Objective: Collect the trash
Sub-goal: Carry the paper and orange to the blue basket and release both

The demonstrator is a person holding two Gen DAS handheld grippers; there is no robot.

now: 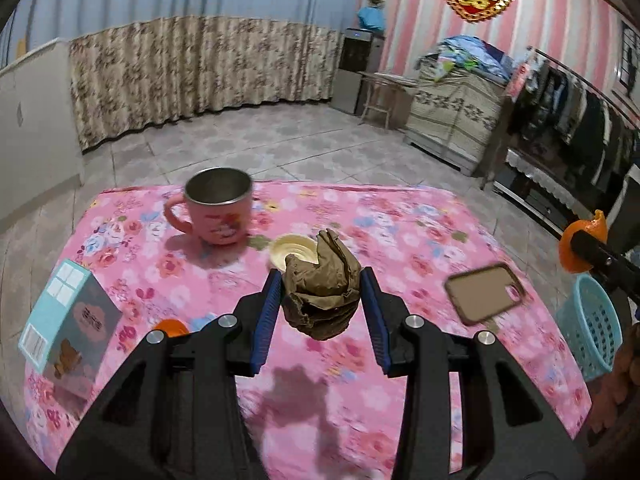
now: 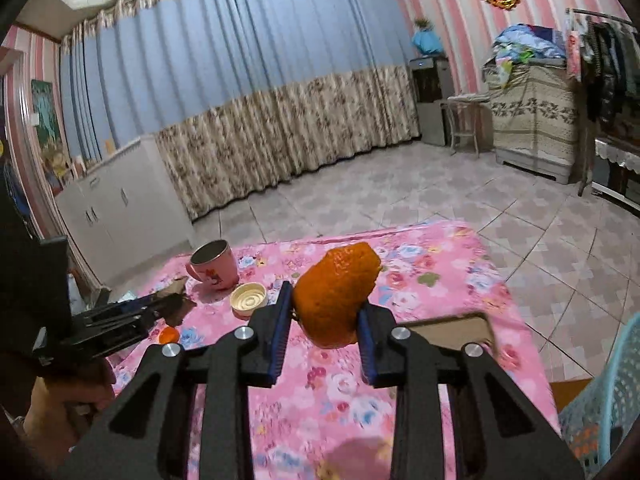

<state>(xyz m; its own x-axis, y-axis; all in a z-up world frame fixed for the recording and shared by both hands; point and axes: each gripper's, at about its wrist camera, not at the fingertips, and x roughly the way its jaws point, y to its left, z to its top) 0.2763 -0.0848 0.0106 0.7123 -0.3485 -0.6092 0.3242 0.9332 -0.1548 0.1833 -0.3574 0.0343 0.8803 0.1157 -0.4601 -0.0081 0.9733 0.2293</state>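
My left claw (image 1: 320,296) is clamped on a crumpled wad of brown paper (image 1: 322,294), its blue pads pressing both sides, and the wad hangs clear above the bench (image 1: 400,216) with its pink flowered cloth. My right claw (image 2: 323,314) is clamped on a piece of orange peel (image 2: 334,294), lifted off the cloth as well. On the bench I see a pink cup (image 1: 218,210) toward the far left, a cream-coloured lid (image 1: 292,250) lying just near of it, a teal box (image 1: 70,320) at the near left edge, and a small scrap of orange peel (image 1: 171,326) just right of the box. A phone in a brown case (image 1: 484,292) lies to the right. Off the right edge of the bench stands a light blue basket (image 1: 592,328), well apart from both claws.
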